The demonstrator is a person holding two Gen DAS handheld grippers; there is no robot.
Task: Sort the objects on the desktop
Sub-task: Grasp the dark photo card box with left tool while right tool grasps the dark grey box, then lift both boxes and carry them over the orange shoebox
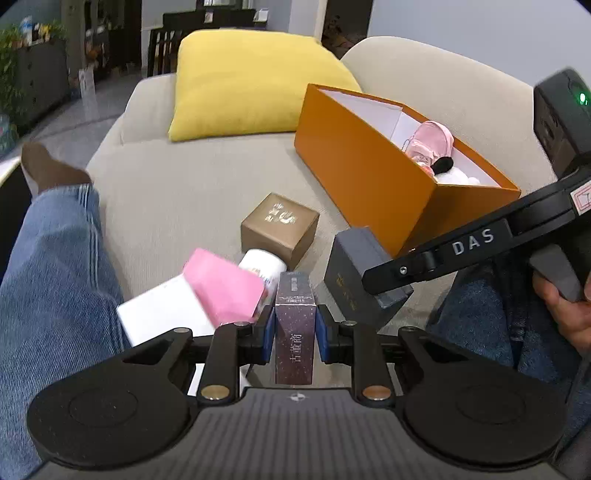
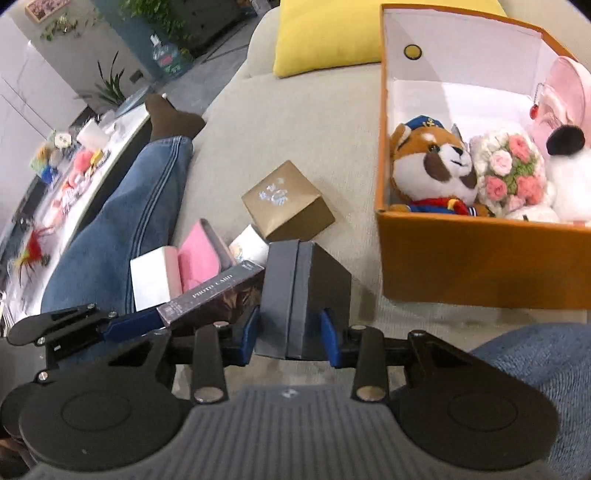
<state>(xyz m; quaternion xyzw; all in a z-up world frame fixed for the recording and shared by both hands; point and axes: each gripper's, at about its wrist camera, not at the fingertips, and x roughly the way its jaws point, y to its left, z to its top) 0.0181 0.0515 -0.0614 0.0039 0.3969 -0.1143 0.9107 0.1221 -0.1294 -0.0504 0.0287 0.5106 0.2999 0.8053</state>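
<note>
My left gripper point(image 1: 295, 332) is shut on a slim dark purple card box point(image 1: 295, 332), which also shows in the right wrist view point(image 2: 210, 295). My right gripper point(image 2: 291, 332) is shut on a dark grey box point(image 2: 303, 284), seen from the left wrist too point(image 1: 354, 273). On the beige sofa lie a gold box point(image 1: 280, 225) point(image 2: 288, 203), a pink and white box point(image 1: 218, 288) point(image 2: 184, 266) and a small white box point(image 1: 262, 262) point(image 2: 249, 247). An open orange box point(image 1: 369, 173) point(image 2: 480, 258) holds plush toys point(image 2: 432, 166).
A yellow cushion point(image 1: 255, 81) point(image 2: 332, 33) leans at the sofa back behind the orange box. The person's jeans-clad leg point(image 1: 55, 277) point(image 2: 129, 221) lies along the left; a knee point(image 2: 546, 369) is at the right. A cluttered low table point(image 2: 55, 184) stands far left.
</note>
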